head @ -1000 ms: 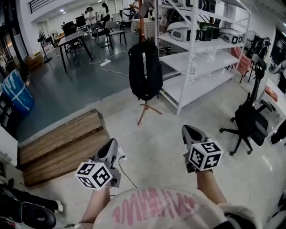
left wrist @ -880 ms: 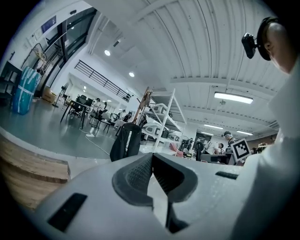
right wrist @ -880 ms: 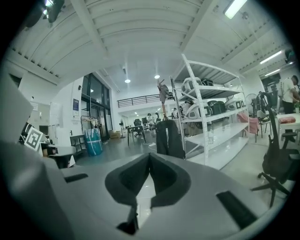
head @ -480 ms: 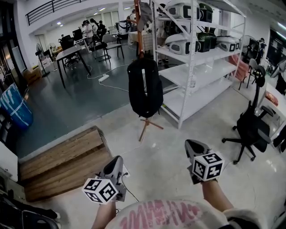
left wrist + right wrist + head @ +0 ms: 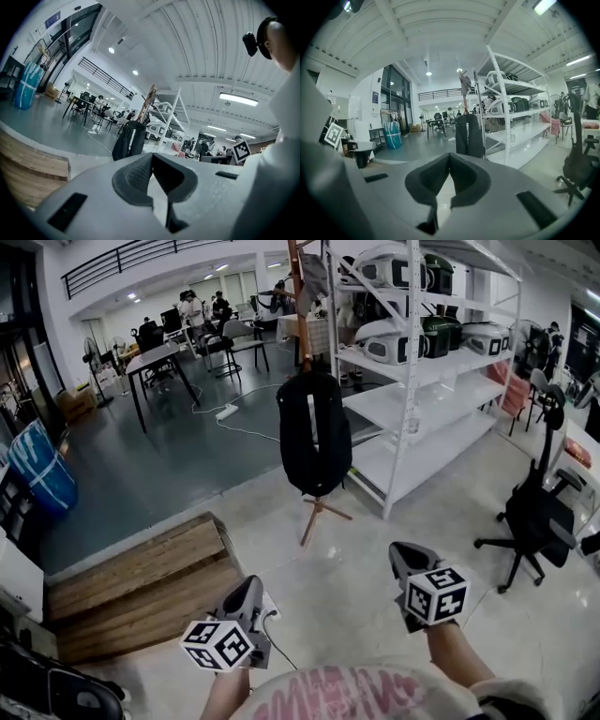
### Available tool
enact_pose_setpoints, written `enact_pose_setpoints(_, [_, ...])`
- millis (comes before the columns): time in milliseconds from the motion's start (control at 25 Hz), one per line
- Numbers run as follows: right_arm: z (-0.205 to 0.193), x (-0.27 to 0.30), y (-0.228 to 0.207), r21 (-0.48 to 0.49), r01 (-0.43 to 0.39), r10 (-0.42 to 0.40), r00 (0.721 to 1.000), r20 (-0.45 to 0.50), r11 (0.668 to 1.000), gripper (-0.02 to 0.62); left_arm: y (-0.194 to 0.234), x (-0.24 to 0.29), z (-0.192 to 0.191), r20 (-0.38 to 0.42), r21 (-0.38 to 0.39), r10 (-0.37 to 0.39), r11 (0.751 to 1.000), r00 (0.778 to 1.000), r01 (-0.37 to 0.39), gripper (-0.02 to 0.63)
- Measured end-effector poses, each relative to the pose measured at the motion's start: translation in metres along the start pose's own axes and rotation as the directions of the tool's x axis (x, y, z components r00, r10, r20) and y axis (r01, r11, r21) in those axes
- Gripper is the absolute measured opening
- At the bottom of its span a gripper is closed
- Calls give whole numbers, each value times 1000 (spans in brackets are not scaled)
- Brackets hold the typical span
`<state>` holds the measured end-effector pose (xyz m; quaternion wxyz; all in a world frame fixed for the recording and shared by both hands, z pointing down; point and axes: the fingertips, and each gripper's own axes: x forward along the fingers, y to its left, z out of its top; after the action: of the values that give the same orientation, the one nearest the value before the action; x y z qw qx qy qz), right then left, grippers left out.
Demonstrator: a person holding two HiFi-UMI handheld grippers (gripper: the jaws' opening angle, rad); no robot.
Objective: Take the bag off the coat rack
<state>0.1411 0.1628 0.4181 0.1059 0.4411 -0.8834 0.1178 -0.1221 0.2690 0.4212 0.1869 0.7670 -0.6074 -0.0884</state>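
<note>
A black backpack [image 5: 315, 432] hangs on a slim wooden coat rack [image 5: 301, 296] that stands on tripod feet beside the white shelving. It also shows ahead as the backpack [image 5: 129, 145] in the left gripper view and the backpack [image 5: 469, 136] in the right gripper view. My left gripper [image 5: 251, 592] is low at the front left, shut and empty. My right gripper [image 5: 405, 559] is at the front right, also shut with nothing in it. Both are well short of the bag, with bare floor between.
White metal shelving [image 5: 412, 362] with boxes and cases stands right of the rack. A low wooden platform [image 5: 141, 587] lies at the left, a black office chair [image 5: 534, 521] at the right. A blue bundle [image 5: 42, 465] and desks [image 5: 159, 357] with people are further back.
Both grippers have sunk a little lower in the head view and the backpack and rack have shifted slightly rightward and look a bit larger. Both jaws stay shut.
</note>
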Motion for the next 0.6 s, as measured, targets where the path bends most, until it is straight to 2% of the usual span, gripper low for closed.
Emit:
enact_pose_setpoints(240, [6, 10, 9, -23, -52, 53, 999, 15, 998, 5, -2, -11, 1, 33, -22, 22, 1000, 999, -21, 3])
enact_pose_setpoints(600, [-6, 8, 7, -11, -83, 83, 997, -3, 996, 5, -11, -16, -16, 19, -40, 39, 998, 999, -39, 3])
